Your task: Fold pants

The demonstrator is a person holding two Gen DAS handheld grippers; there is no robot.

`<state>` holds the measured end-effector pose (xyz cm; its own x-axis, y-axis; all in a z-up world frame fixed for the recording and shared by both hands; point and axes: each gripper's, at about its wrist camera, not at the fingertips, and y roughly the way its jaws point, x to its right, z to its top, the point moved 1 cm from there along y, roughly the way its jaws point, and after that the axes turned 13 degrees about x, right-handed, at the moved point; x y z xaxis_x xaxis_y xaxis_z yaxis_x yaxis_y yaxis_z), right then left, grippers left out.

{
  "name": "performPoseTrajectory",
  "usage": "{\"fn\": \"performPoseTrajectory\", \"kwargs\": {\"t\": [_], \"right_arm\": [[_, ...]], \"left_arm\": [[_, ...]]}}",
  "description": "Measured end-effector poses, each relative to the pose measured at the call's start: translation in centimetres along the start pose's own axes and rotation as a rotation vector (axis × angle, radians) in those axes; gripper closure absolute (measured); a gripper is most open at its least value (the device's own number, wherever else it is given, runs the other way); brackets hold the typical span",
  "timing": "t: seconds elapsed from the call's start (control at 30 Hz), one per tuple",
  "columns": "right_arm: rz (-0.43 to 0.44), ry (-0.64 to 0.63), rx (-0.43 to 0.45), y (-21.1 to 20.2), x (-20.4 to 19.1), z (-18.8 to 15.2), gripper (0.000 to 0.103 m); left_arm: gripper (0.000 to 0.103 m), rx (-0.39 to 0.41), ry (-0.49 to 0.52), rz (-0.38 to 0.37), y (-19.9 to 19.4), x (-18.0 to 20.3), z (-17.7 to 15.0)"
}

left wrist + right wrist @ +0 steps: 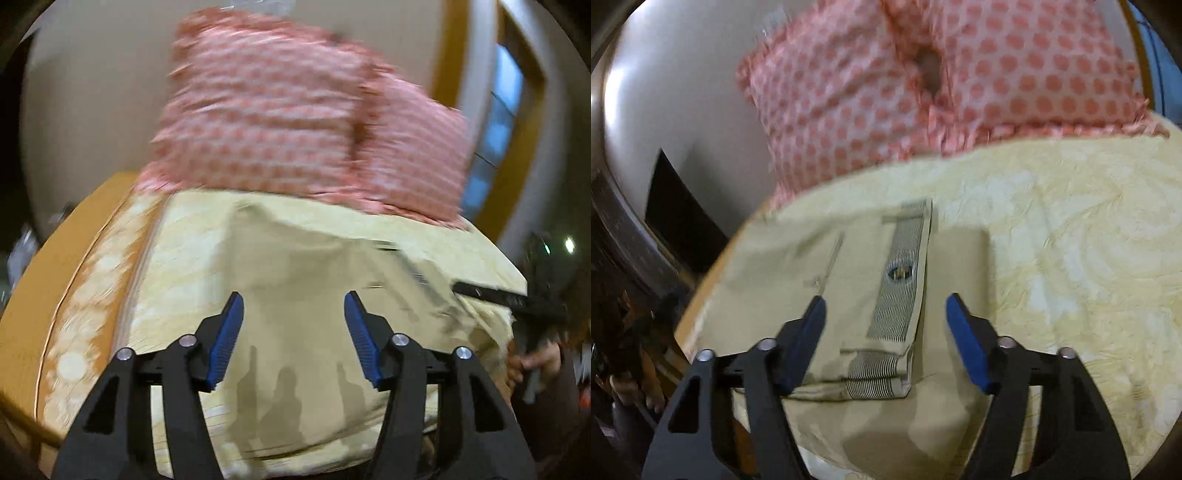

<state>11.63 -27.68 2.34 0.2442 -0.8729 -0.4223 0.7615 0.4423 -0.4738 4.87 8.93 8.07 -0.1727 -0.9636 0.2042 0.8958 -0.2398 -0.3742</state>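
Left gripper (293, 314): blue-padded fingers spread apart, holding nothing, poised above the khaki cotton pants (295, 291). Right gripper (886, 317): fingers likewise spread and empty, straddling the striped inner waistband (899, 273) of the pants (827, 277). The pants lie folded flat on the pale yellow patterned bedspread (1071, 240), near its front edge. Beyond the pants, two pink polka-dot pillows (886, 85) stand at the far end of the bedspread (177, 258), against a pale wall (92, 92).
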Motion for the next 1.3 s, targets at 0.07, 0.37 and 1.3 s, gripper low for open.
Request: {"fn": "performPoseTrajectory", "kwargs": {"t": [0.07,0.37,1.3], "right_arm": [[-0.016,-0.011,-0.051,1.0,0.1,-0.9,0.045],[-0.019,-0.103,-0.111,1.8,-0.8,-2.6,0.062],[0.014,0.08,0.04,-4.2,3.2,-1.0,0.043]], "left_arm": [[0.042,-0.009,-0.023,0.016,-0.1,-1.2,-0.4],[0.032,-0.025,-0.025,0.028,0.4,-1.9,-1.5],[0.016,-0.204,-0.155,-0.092,7.6,-4.5,-0.8]]}}
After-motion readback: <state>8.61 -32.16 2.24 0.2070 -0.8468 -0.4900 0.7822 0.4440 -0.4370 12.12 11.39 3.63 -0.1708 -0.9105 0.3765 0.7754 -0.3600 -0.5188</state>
